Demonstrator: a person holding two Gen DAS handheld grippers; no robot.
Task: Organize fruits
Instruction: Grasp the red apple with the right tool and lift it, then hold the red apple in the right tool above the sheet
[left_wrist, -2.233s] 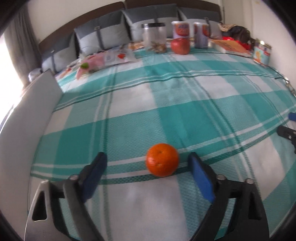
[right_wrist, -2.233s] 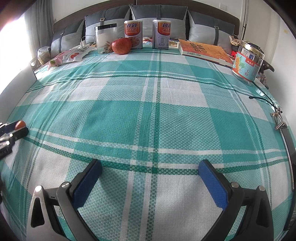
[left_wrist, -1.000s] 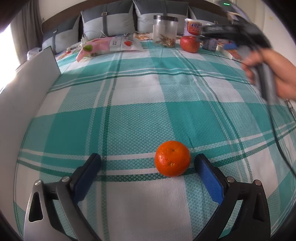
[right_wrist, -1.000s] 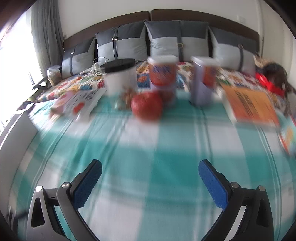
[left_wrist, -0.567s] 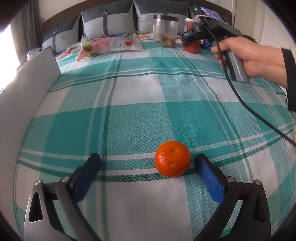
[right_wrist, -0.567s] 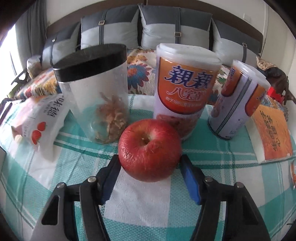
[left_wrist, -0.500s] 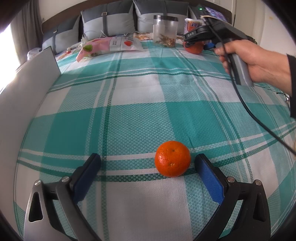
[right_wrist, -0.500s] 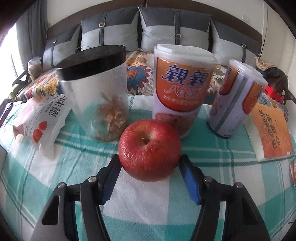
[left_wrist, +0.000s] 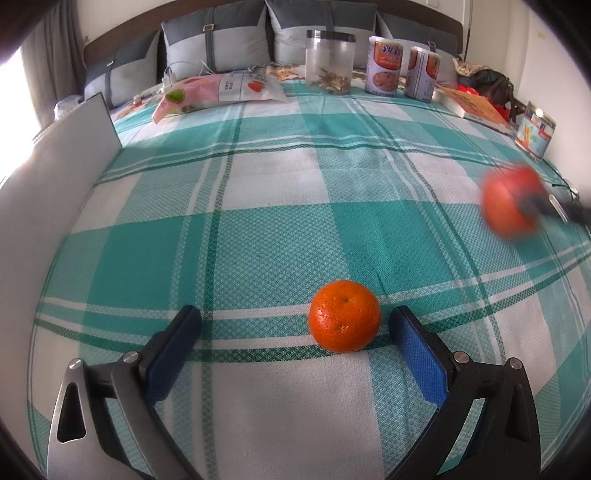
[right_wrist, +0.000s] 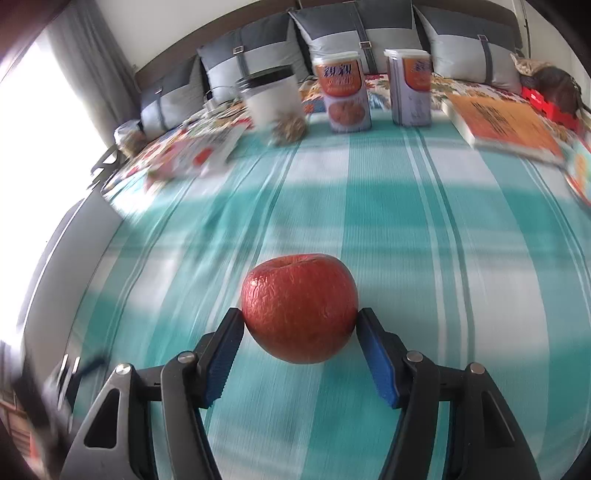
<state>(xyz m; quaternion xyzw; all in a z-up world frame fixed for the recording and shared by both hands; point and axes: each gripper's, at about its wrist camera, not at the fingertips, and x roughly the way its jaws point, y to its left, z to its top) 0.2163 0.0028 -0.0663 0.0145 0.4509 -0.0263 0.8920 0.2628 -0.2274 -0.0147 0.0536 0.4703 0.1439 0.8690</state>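
An orange lies on the green plaid bedspread, just inside the right finger of my left gripper, which is open and empty. My right gripper is shut on a red apple and holds it above the bedspread. The apple also shows blurred at the right of the left wrist view, held in the air.
A clear jar, two snack cans and a snack bag stand near the pillows. An orange book and a tin lie at the right. A white board borders the left edge.
My right gripper went to the apple by the cans, shut on it, and carried it back from the headboard toward the near right. My left gripper and the orange stayed put.
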